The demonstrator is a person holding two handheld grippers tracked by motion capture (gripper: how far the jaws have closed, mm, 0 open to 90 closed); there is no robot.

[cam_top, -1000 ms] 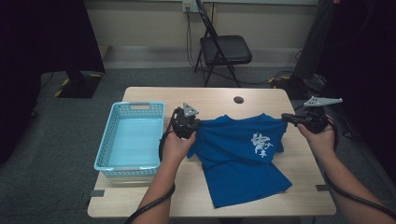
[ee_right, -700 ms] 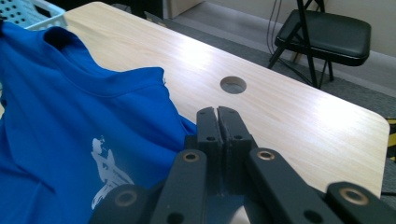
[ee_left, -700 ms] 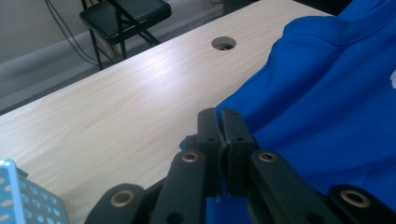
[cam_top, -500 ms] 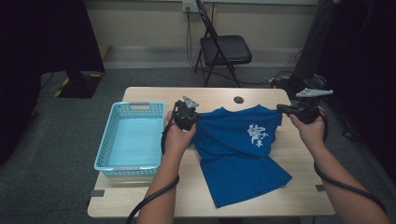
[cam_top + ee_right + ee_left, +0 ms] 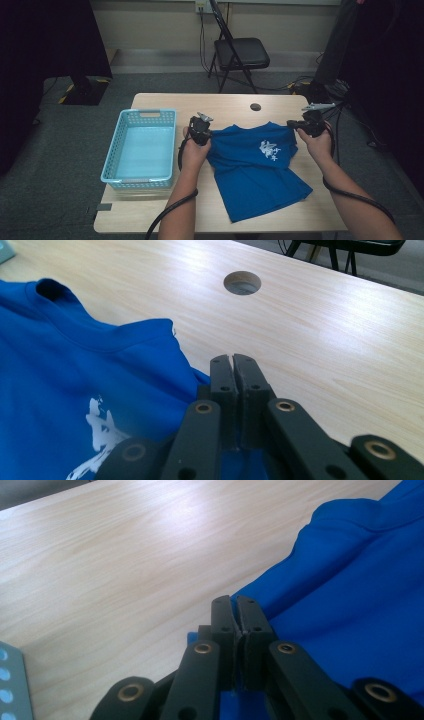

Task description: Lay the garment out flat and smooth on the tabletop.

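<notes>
Where carpet spreads, pale wooden table [image 5: 235, 102]

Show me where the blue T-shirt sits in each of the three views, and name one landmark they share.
High view: the blue T-shirt lies mid-table, right of the basket.
Left gripper view: the shirt covers the right side, its edge running under the closed jaws.
Right gripper view: the shirt covers the left side, white print at the bottom.
Shared landmark: the pale wooden table.

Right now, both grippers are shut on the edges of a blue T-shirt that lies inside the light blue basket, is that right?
Not quite: the blue T-shirt lies on the table, beside the light blue basket, as the high view shows. The left gripper and right gripper are indeed shut on its edges.
</notes>
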